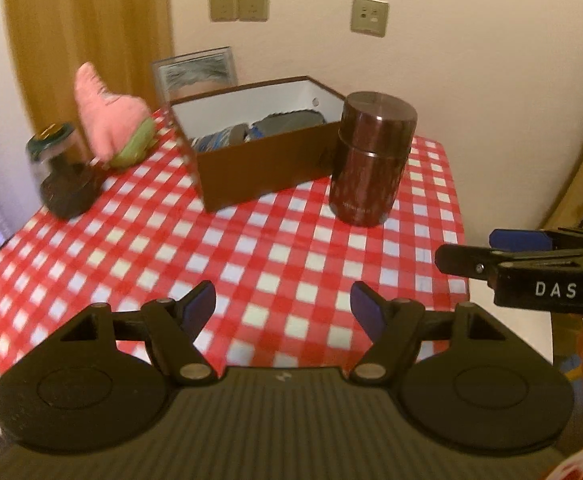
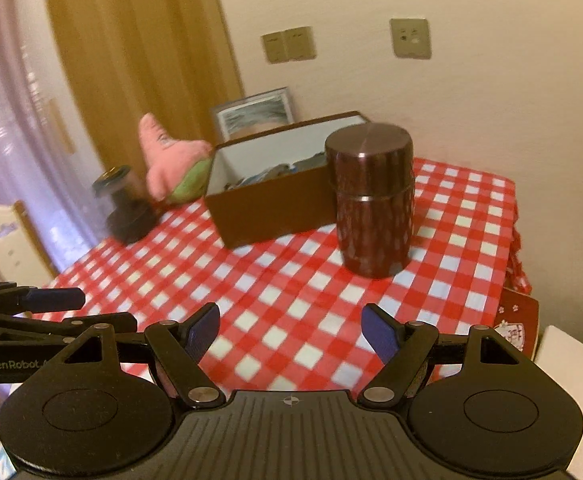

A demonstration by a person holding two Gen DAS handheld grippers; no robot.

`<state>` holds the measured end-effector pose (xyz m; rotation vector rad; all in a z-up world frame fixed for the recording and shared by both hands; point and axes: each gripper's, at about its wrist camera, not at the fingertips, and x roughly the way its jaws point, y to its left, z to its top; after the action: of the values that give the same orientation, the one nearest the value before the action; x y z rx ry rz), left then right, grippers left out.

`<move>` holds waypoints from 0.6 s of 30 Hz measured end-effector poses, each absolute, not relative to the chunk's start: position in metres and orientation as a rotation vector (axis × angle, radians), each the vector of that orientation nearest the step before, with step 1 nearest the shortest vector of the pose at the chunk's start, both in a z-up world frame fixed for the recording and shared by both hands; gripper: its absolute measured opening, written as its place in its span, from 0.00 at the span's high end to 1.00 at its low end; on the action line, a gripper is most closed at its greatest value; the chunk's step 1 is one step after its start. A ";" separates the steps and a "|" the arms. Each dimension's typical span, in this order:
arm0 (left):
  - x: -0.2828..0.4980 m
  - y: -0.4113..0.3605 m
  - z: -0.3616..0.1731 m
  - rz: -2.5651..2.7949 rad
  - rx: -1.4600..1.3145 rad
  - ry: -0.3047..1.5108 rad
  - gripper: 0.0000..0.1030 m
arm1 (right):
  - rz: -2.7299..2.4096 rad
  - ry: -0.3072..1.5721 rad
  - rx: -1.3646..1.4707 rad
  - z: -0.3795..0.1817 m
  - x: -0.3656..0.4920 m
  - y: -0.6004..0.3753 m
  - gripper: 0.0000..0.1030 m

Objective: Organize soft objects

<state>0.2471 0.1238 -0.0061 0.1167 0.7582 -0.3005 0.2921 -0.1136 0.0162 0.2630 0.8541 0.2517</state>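
A pink star-shaped plush toy (image 1: 103, 116) (image 2: 167, 156) with green shorts leans at the back left of the red-checked table (image 1: 271, 248), just left of an open brown box (image 1: 259, 168) (image 2: 271, 212). Blue and grey soft items (image 1: 219, 138) lie inside the box. My left gripper (image 1: 283, 308) hovers open over the table's near part with nothing between its fingers. My right gripper (image 2: 291, 332) is open and empty too, at about the same distance from the box. Each gripper shows at the edge of the other's view: the right gripper (image 1: 465, 248), the left gripper (image 2: 107, 310).
A dark brown metal canister (image 1: 371, 164) (image 2: 371, 200) stands right of the box, in front of its corner. A glass jar with a dark lid (image 1: 59, 172) (image 2: 123, 204) sits near the table's left edge. A framed picture (image 1: 199, 68) leans on the wall behind.
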 end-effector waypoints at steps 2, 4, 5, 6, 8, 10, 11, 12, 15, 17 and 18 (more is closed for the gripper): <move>0.226 0.114 -0.009 -0.260 0.102 0.763 0.30 | 0.293 0.858 0.261 0.014 0.278 -0.125 0.25; 0.202 0.104 -0.013 -0.221 0.088 0.764 0.30 | 0.324 0.861 0.258 0.013 0.264 -0.136 0.25; 0.192 0.100 -0.013 -0.207 0.081 0.764 0.30 | 0.339 0.862 0.256 0.013 0.257 -0.142 0.25; 0.179 0.094 -0.014 -0.190 0.074 0.763 0.30 | 0.351 0.862 0.255 0.013 0.250 -0.147 0.25; 0.157 0.085 -0.016 -0.160 0.062 0.759 0.30 | 0.379 0.863 0.248 0.014 0.234 -0.158 0.25; 0.133 0.076 -0.015 -0.127 0.046 0.757 0.30 | 0.401 0.867 0.236 0.017 0.219 -0.168 0.25; 0.121 0.072 -0.014 -0.113 0.039 0.756 0.30 | 0.413 0.869 0.230 0.018 0.211 -0.172 0.25; 0.112 0.069 -0.014 -0.101 0.034 0.755 0.30 | 0.427 0.870 0.223 0.020 0.203 -0.176 0.25; 0.084 0.058 -0.012 -0.075 0.023 0.763 0.30 | 0.458 0.876 0.212 0.023 0.181 -0.187 0.25; 0.069 0.052 -0.010 -0.057 0.021 0.768 0.30 | 0.468 0.886 0.213 0.025 0.169 -0.194 0.25; 0.062 0.049 -0.009 -0.047 0.021 0.768 0.30 | 0.472 0.892 0.211 0.025 0.163 -0.197 0.25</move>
<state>0.0622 0.0491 -0.0086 0.0207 0.7681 -0.0475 0.1633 -0.1969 0.0254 0.2115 0.8922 0.4717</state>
